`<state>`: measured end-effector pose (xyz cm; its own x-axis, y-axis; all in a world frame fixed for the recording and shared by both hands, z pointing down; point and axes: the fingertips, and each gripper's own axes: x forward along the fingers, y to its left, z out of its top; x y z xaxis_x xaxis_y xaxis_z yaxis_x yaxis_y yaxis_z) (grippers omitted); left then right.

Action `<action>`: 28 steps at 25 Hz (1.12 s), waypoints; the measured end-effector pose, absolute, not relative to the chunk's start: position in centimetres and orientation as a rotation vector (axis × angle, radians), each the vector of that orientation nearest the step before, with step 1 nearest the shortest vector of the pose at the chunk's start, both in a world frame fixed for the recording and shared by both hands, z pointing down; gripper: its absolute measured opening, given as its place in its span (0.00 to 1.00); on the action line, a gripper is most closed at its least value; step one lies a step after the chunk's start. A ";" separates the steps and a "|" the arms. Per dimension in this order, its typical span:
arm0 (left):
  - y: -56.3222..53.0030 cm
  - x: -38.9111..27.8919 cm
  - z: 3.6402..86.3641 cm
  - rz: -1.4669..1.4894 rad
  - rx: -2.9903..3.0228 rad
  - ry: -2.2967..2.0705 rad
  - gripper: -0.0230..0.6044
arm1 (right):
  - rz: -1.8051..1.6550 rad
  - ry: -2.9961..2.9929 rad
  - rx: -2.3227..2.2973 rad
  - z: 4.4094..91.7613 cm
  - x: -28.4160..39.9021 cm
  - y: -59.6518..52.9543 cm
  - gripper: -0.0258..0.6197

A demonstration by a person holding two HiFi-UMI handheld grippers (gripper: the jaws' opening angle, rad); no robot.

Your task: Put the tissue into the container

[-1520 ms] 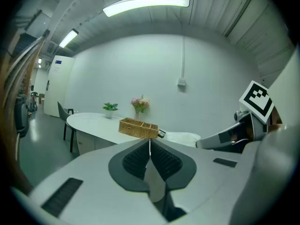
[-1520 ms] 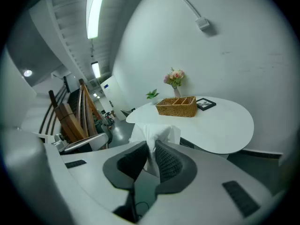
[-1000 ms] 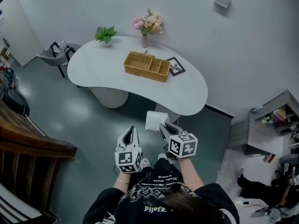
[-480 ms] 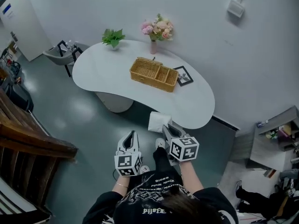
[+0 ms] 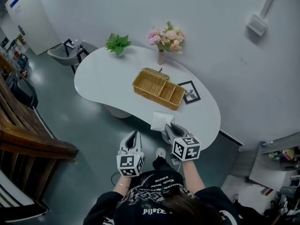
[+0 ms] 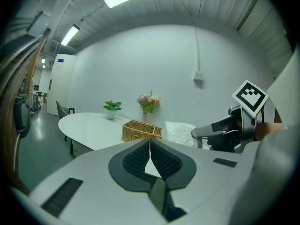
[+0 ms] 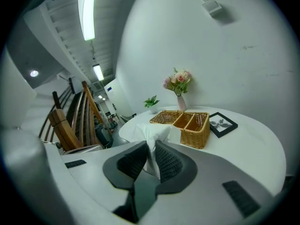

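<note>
The person is closing in on the table (image 5: 108, 78), which has been drawing nearer in the head view over the last second. The tissue (image 5: 161, 120), pinched between the closed jaws of the right gripper (image 5: 168, 127), is now reaching the table's near edge. The left gripper (image 5: 133, 136) is riding alongside, jaws together on nothing. The basket (image 5: 158, 88) is sitting further in, well apart from the tissue, so the carry seems to be nearing its end, with the drop not yet begun.

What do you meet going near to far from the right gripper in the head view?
right gripper → tissue held in its jaws → wicker basket → vase of flowers
</note>
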<state>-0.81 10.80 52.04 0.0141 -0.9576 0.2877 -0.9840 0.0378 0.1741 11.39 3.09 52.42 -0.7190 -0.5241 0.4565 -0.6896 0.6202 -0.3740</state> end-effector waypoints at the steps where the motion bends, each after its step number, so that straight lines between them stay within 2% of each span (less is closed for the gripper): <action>1: 9.9 -0.7 52.1 0.113 1.967 -1.998 0.08 | 0.769 -2.547 0.968 52.4 11.3 2.2 0.16; 19: -0.9 1.3 52.7 0.128 1.874 -2.099 0.08 | 0.776 -2.608 0.767 53.1 11.3 -8.5 0.16; 28: -3.5 -1.2 52.2 0.158 1.889 -2.112 0.08 | 0.834 -2.629 0.792 52.2 9.6 -10.9 0.16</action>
